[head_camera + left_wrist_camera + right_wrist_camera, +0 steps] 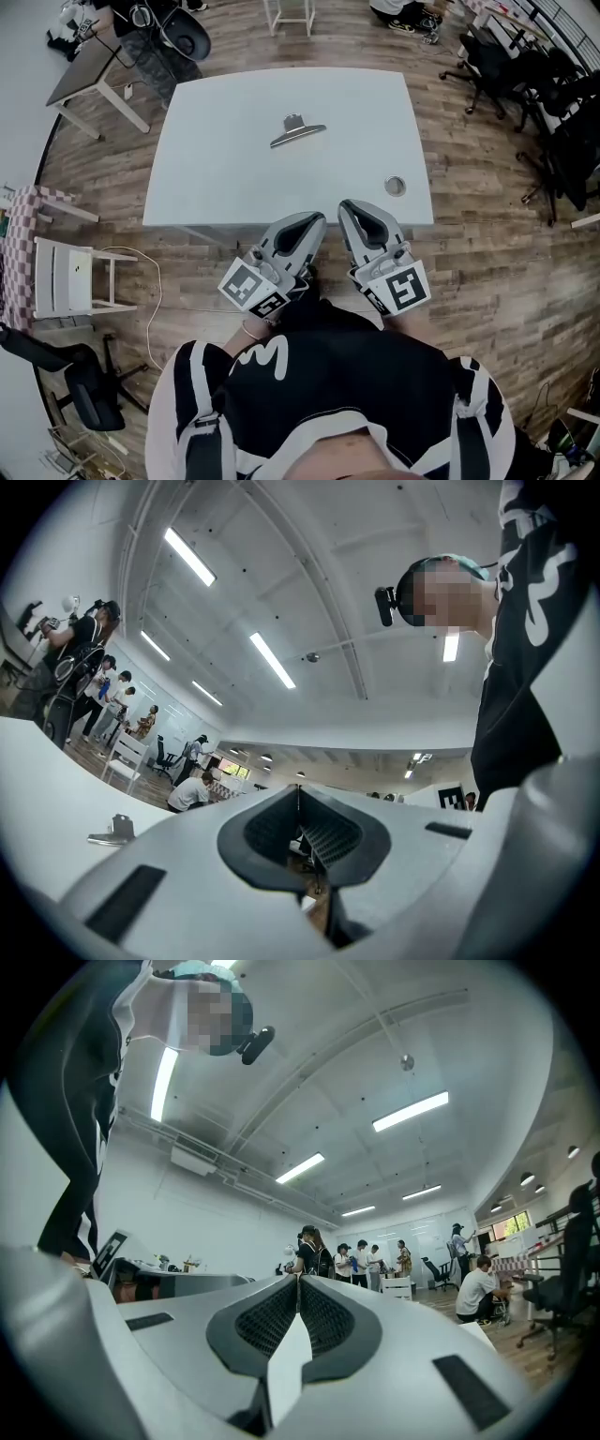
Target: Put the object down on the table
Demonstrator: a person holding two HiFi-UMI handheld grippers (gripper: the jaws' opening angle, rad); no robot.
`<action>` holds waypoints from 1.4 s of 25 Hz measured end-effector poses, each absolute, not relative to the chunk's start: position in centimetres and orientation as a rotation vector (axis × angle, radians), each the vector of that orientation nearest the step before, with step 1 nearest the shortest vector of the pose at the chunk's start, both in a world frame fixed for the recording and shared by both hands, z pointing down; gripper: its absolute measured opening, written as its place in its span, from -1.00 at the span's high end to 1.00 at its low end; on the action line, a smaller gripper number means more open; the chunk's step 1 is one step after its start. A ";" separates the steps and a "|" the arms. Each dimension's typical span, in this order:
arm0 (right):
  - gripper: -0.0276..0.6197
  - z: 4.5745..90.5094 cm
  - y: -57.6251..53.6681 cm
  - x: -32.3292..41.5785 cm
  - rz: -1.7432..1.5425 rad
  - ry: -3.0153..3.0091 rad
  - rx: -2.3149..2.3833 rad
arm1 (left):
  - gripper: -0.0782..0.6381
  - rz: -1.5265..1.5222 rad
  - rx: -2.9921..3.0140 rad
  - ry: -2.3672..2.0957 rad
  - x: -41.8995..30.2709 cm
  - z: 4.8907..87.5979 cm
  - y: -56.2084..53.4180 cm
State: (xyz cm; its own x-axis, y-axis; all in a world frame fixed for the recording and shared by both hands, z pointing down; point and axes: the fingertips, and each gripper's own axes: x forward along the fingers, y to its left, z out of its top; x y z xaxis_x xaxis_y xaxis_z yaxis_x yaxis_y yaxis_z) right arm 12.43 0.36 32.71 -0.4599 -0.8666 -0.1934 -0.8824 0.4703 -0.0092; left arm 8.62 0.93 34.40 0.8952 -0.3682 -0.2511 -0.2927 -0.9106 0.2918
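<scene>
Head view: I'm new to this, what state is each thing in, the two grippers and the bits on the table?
Left gripper: shut, empty.
Right gripper: shut, empty.
Metal piece: lying on the table, untouched.
Round piece: flat near the table's edge.

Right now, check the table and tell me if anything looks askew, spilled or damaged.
Nothing stands out. The metal piece lies on the table, slanted to its edges but seemingly intact, and nothing is spilled. The left gripper and right gripper are both shut and empty.
</scene>
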 end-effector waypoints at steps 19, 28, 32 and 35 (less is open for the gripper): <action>0.84 33.3 3.9 11.3 0.150 2.621 -1.492 | 0.76 -0.402 2.884 -0.593 6.9 34.0 4.1; 0.84 33.5 7.2 7.7 0.093 2.596 -1.506 | 0.76 -0.404 2.891 -0.552 2.9 34.0 8.5; 0.84 33.7 9.7 5.2 0.092 2.586 -1.546 | 0.76 -0.402 2.870 -0.556 -0.8 34.0 11.0; 0.84 33.5 11.9 3.0 0.100 2.570 -1.566 | 0.76 -0.392 2.870 -0.546 -3.2 33.8 13.1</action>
